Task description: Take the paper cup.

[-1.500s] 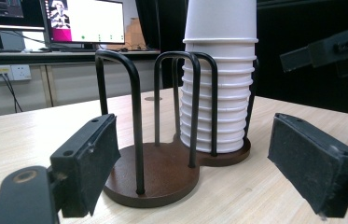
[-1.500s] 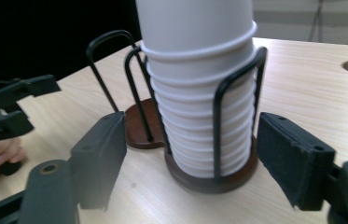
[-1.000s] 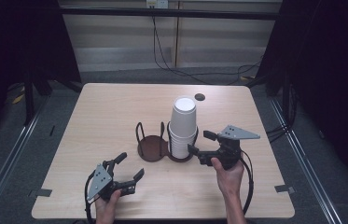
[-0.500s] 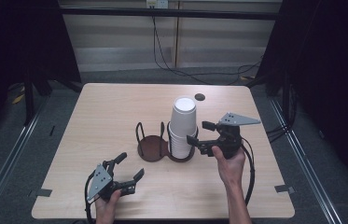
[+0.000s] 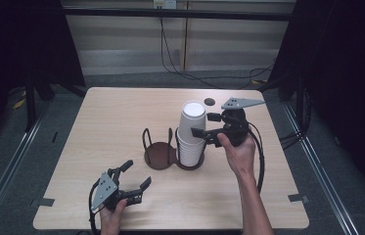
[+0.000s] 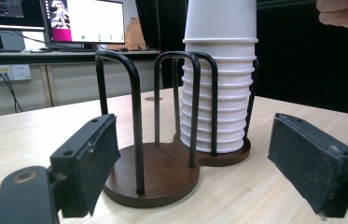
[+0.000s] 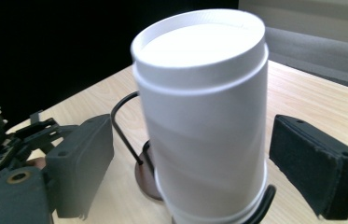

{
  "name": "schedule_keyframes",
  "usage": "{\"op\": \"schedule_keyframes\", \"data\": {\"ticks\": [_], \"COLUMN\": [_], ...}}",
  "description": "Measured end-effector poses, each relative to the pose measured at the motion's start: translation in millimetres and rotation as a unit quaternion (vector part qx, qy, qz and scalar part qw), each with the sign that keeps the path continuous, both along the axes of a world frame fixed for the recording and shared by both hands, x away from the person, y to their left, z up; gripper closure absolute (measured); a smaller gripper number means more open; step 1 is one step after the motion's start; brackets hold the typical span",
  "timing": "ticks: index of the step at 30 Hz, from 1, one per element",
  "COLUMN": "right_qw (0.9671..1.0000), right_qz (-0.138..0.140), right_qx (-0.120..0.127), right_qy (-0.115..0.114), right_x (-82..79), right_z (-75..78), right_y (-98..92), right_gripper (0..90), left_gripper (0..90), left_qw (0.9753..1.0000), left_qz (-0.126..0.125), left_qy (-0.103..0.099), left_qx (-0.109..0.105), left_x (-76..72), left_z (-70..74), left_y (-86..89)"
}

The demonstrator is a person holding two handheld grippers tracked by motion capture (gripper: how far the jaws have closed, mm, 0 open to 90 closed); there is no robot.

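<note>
A tall stack of white paper cups (image 5: 191, 132) stands upside down in the right bay of a dark brown wire cup holder (image 5: 159, 155); the left bay holds nothing. My right gripper (image 5: 202, 124) is open beside the stack's upper part. In the right gripper view the top cup (image 7: 204, 116) sits between the open gripper's (image 7: 192, 154) jaws, with a gap on each side. My left gripper (image 5: 137, 173) is open low over the table's front left, aimed at the holder. Its own view shows the holder (image 6: 162, 172) and the stack (image 6: 218, 84) beyond the open gripper (image 6: 195, 154).
A small dark disc (image 5: 210, 102) lies on the wooden table (image 5: 111, 122) behind the stack. A cable (image 5: 260, 156) loops from the right gripper over the table's right side. Monitors (image 6: 85, 21) stand on a desk far off. Dark curtains flank the table.
My right gripper has risen from the base of the cup stack to its upper part. The left gripper has stayed put.
</note>
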State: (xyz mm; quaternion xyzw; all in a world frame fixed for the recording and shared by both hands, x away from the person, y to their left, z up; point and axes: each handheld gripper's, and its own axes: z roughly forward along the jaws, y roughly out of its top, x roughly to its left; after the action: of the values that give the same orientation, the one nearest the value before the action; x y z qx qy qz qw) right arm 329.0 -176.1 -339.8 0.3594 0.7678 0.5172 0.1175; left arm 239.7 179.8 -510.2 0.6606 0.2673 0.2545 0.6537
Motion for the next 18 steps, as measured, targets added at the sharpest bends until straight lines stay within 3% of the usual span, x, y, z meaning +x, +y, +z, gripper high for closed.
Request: {"op": "schedule_keyframes", "data": {"ticks": [8, 13, 18], "right_qw": [0.9996, 0.9997, 0.9990], "right_qz": [0.015, 0.015, 0.021], "right_qx": [-0.017, -0.008, -0.030], "right_qy": [0.015, 0.017, 0.026], "right_x": [20.2, 25.3, 30.1], "right_z": [7.0, 9.6, 7.5], "right_y": [12.1, 11.2, 15.8], "right_gripper": [13.7, 14.4, 14.5], "left_gripper": [15.9, 15.9, 15.9], "left_qw": [1.0000, 1.0000, 1.0000], "left_qz": [0.001, 0.001, 0.000], "left_qy": [-0.003, -0.003, 0.000], "left_qx": [0.004, 0.004, 0.000], "left_x": [0.3, 0.3, 0.0], "left_z": [0.2, 0.2, 0.0], "left_y": [0.6, 0.5, 0.0]}}
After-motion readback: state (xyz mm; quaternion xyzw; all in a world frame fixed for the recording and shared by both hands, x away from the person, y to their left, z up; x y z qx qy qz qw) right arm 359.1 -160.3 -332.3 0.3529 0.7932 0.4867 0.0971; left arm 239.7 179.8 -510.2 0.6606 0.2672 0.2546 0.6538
